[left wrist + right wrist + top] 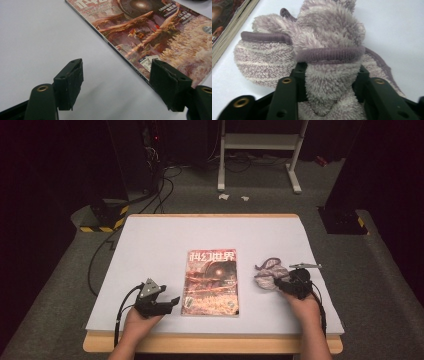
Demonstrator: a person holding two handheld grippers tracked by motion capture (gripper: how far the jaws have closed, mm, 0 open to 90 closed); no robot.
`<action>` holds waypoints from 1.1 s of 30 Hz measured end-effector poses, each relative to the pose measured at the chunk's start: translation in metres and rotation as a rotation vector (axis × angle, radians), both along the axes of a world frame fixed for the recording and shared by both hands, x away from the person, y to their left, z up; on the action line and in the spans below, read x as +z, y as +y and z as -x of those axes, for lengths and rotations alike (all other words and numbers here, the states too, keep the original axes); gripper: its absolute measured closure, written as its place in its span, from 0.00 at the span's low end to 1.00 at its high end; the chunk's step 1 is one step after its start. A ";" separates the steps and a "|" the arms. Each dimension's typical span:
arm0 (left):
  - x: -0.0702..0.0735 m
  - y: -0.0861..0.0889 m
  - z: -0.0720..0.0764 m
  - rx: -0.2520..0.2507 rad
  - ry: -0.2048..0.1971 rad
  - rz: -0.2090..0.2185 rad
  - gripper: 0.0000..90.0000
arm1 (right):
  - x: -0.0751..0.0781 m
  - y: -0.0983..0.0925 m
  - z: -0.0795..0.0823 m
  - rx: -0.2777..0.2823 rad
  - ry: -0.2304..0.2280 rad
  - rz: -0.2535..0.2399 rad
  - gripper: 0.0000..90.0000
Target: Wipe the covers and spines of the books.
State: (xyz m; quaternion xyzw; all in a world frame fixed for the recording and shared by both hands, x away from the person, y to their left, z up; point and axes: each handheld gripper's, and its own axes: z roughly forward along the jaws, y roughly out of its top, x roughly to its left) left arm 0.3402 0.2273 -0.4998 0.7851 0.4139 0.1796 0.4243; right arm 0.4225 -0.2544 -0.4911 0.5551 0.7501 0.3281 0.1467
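Observation:
A magazine (211, 282) with a reddish-brown illustrated cover lies flat at the middle of the white table (160, 240). My left gripper (172, 301) rests just left of the magazine's near corner, open, with nothing between the jaws. In the left gripper view (116, 72) its right jaw overlaps the magazine (155, 32) edge. A crumpled purple-grey fluffy cloth (267, 275) lies right of the magazine. My right gripper (280, 282) is at the cloth's near side. In the right gripper view (330, 72) both pads squeeze a fold of the cloth (322, 50) below its ribbed hem, with the magazine's page edge (224, 22) at the far left.
The table's wooden front edge (210, 342) is just below both hands. On the floor behind stand a white metal frame (260, 142), trailing cables (150, 195) and a black-and-yellow striped base (102, 217). Bare white tabletop spreads beyond the magazine.

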 end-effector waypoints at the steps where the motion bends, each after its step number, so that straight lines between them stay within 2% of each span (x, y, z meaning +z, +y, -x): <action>1: 0.000 0.000 0.000 -0.002 0.000 0.002 0.32 | 0.000 0.001 0.001 0.004 -0.010 0.002 0.69; 4: 0.002 0.000 0.000 -0.009 0.003 0.014 0.33 | -0.001 0.003 0.006 0.015 -0.054 0.022 0.72; 11: 0.003 0.002 0.000 -0.012 0.002 0.027 0.35 | 0.011 0.003 0.018 0.000 -0.151 0.003 0.74; 15: 0.004 0.005 -0.001 -0.018 0.012 0.061 0.36 | 0.019 0.005 0.025 -0.001 -0.202 -0.012 0.74; 19: 0.006 0.007 0.000 -0.019 -0.006 0.080 0.36 | 0.028 0.010 0.033 0.003 -0.246 -0.010 0.74; 22: 0.007 0.008 0.000 -0.012 -0.019 0.079 0.35 | 0.033 0.014 0.037 0.014 -0.264 -0.018 0.74; 26: 0.008 0.008 0.000 -0.021 -0.016 0.098 0.37 | 0.040 0.020 0.042 0.022 -0.291 -0.019 0.73; 33: 0.009 0.006 0.001 -0.034 -0.009 0.106 0.32 | 0.045 0.027 0.046 0.041 -0.307 -0.029 0.72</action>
